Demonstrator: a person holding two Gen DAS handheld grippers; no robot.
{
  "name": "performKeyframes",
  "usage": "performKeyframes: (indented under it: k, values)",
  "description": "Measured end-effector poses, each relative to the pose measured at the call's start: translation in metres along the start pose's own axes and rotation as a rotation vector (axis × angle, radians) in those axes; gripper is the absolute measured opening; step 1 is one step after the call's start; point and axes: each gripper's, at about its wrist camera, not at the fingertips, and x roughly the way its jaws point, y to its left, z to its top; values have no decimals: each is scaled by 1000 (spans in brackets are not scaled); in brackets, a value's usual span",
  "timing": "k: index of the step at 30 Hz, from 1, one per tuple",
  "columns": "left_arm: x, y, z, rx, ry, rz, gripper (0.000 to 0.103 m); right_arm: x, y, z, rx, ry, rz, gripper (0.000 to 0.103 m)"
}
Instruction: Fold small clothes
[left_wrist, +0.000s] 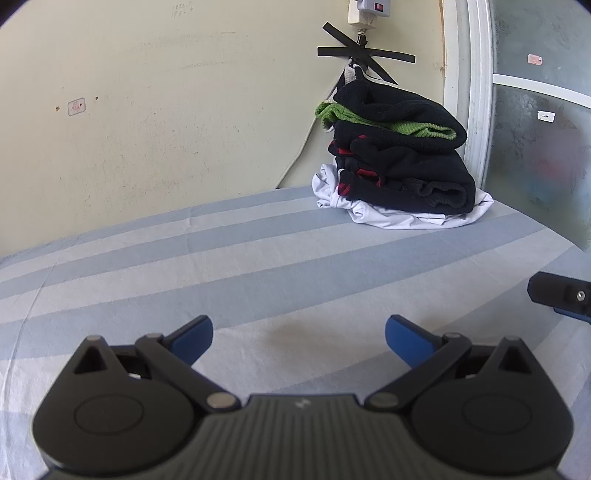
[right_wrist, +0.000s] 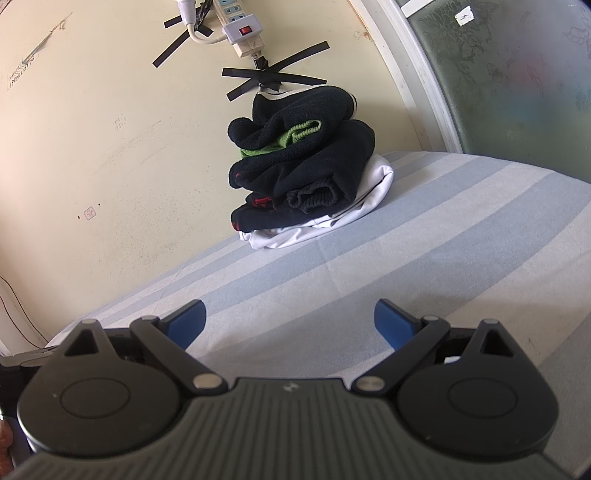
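A stack of folded small clothes (left_wrist: 399, 158) sits at the far edge of the bed by the wall: black pieces with red and green trim on top of a white garment (left_wrist: 406, 218). It also shows in the right wrist view (right_wrist: 306, 166). My left gripper (left_wrist: 299, 336) is open and empty, low over the striped sheet, well short of the stack. My right gripper (right_wrist: 290, 325) is open and empty, also over bare sheet. Part of the right gripper (left_wrist: 561, 295) shows at the right edge of the left wrist view.
The bed has a blue and white striped sheet (left_wrist: 221, 258). A cream wall (left_wrist: 147, 110) stands right behind it, with a power strip (right_wrist: 243, 33) taped up and a cable hanging down. A white-framed frosted window (left_wrist: 535, 147) is at the right.
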Motion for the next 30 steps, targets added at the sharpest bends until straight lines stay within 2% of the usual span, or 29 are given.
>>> performKeyframes:
  k: [30]
  values:
    - [3,1,1,-8,22,7,103,-1,1,-2,-1,2,-3,99]
